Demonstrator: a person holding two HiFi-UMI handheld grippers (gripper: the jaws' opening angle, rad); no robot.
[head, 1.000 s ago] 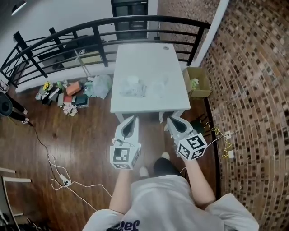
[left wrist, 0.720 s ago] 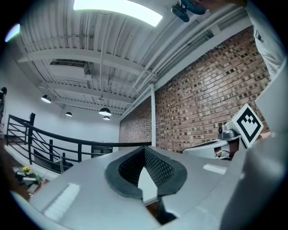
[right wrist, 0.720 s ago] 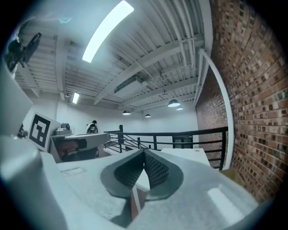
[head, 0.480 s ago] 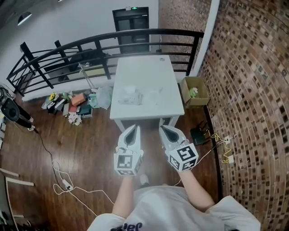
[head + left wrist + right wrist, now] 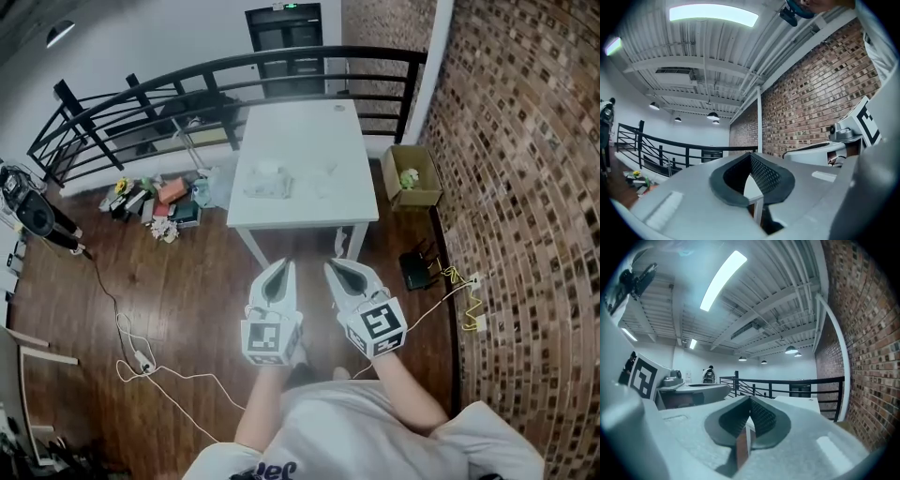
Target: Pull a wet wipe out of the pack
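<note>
Left hand-held gripper (image 5: 278, 266) clenched, pads meeting at the tips, nothing between them. Right hand-held gripper (image 5: 331, 266) clenched too, empty. Both are held side by side, apart, pointing roughly level toward the far side, each with its marker cube nearest the person. They hang over the wood floor (image 5: 187, 281), short of the tabletop's near edge and touching nothing.

White tabletop (image 5: 300, 131) stands beyond them. The pack (image 5: 268, 182) lies on its near-left part, a pale crumpled shape, too small for detail. A second pale item (image 5: 324, 178) lies just right of it; cannot tell what. A small round thing (image 5: 342, 106) sits at the far right corner.

Black railing (image 5: 187, 80) curves behind the tabletop. Cardboard box (image 5: 412, 176) on the floor right of the tabletop, by the brick wall (image 5: 525, 187). Pile of clutter (image 5: 155, 199) on the floor left of the tabletop. White cable (image 5: 141, 361) trails across the floor at near left. Dark door (image 5: 281, 33) at far centre.
</note>
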